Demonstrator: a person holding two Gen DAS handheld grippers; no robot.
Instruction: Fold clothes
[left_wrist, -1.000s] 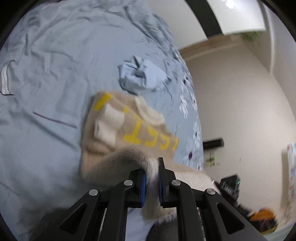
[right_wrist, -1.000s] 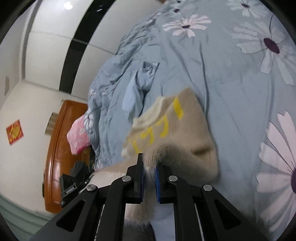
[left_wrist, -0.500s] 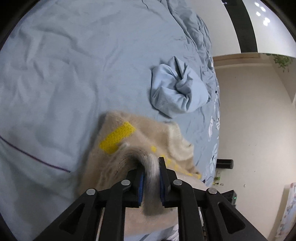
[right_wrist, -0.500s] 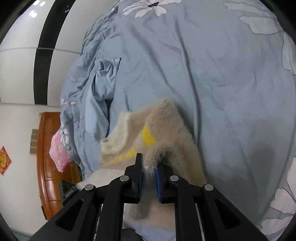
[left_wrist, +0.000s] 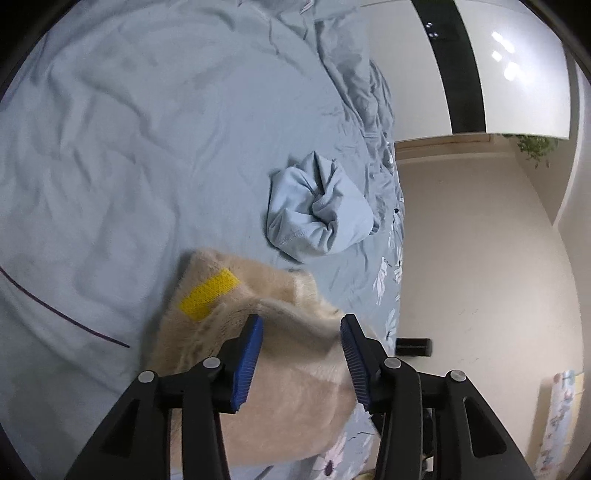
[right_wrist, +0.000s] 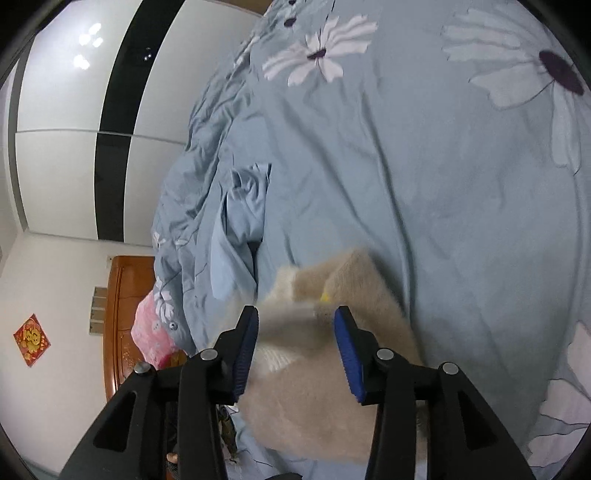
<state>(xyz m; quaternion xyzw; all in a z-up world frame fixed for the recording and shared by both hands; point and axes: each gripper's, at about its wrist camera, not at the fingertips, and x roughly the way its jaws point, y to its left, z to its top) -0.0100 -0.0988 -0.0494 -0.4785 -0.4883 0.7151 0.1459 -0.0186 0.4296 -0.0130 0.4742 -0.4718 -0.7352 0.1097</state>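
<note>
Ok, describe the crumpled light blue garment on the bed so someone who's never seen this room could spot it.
Start at the grey-blue floral bedspread. Just beyond the fuzzy beige sweater with its yellow patch lies the light blue garment. Unlike the sweater, it is smooth, plain and bunched into a loose ball.

Sweater (left_wrist: 280, 354) on bedsheet (left_wrist: 129, 155), lower centre of the left wrist view, between left gripper (left_wrist: 301, 360) jaws. Crumpled garment (left_wrist: 317, 214) just above it, apart. In the right wrist view, sweater (right_wrist: 332, 387) low centre; pillow (right_wrist: 155, 332) lower left, beside headboard (right_wrist: 122, 317).
</note>
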